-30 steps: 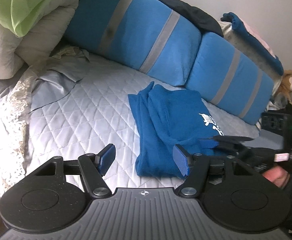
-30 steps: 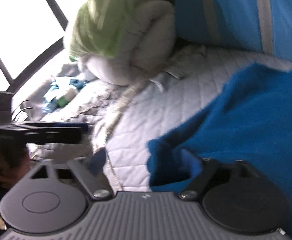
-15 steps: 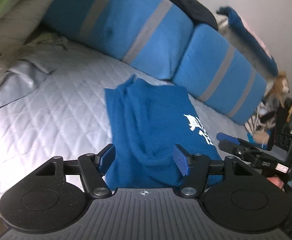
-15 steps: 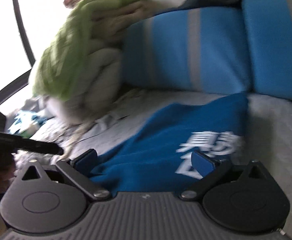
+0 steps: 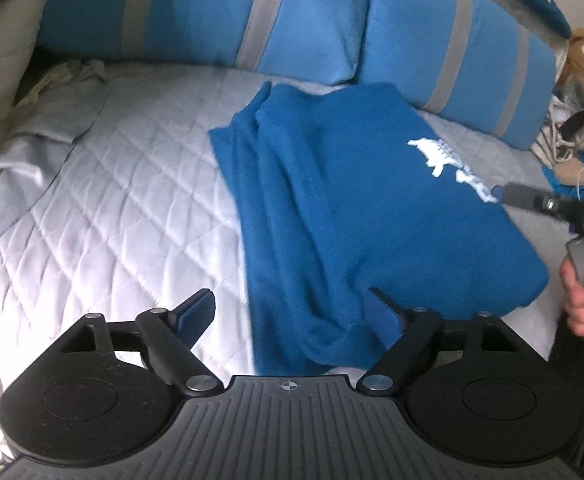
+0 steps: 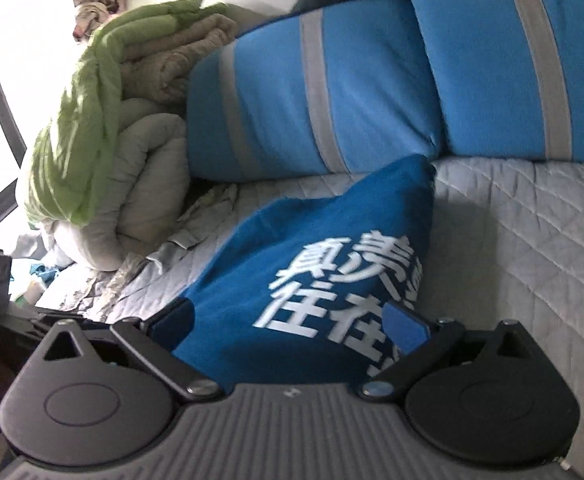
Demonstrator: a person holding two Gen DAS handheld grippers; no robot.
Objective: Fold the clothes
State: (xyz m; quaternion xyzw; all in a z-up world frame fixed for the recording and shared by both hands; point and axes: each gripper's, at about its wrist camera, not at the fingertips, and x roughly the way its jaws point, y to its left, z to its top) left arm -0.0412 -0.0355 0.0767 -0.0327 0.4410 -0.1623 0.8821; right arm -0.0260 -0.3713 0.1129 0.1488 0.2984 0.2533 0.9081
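Note:
A folded dark blue shirt (image 5: 356, 208) with white printed characters lies on the grey quilted bed cover (image 5: 103, 216). My left gripper (image 5: 289, 312) is open at the shirt's near edge; a fold of the cloth lies between its pads. My right gripper (image 6: 292, 320) is open at the shirt's (image 6: 312, 256) printed side, with the cloth between its pads. It also shows in the left wrist view (image 5: 532, 200), held by a hand at the shirt's right edge.
Two blue cushions with grey stripes (image 5: 219, 12) (image 6: 332, 80) line the back of the bed. A rolled green and beige duvet (image 6: 111, 120) lies at the bed's end by a window. A soft toy (image 5: 580, 52) and clutter sit at the far right.
Both grippers have moved in closer over the shirt. The right gripper swung from the shirt's corner round to its printed side. Both stayed open.

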